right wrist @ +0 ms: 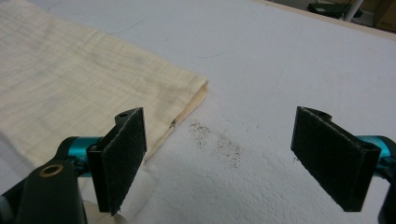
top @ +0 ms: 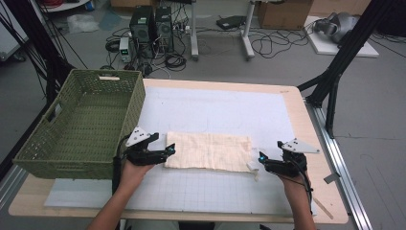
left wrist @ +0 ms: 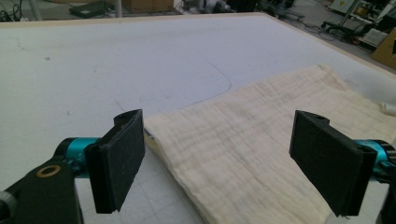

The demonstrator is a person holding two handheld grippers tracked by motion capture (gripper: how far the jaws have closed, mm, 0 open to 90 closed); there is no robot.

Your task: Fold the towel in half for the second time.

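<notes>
a folded cream cloth [top: 208, 151] lies flat on the white surface [top: 220, 112], toward its near edge. the left gripper [top: 168, 150] sits at the cloth's left end, fingers [left wrist: 116, 163] spread wide with the cloth's corner between them, unpinched. the right gripper [top: 261, 158] waits just off the cloth's right end, fingers [right wrist: 119, 156] apart and holding nothing. a green woven basket [top: 81, 125] stands at the surface's left edge.

free: white mat [top: 215, 112] beyond cloth [top: 208, 151] | obstacle: green basket [top: 81, 124] at table's left
</notes>
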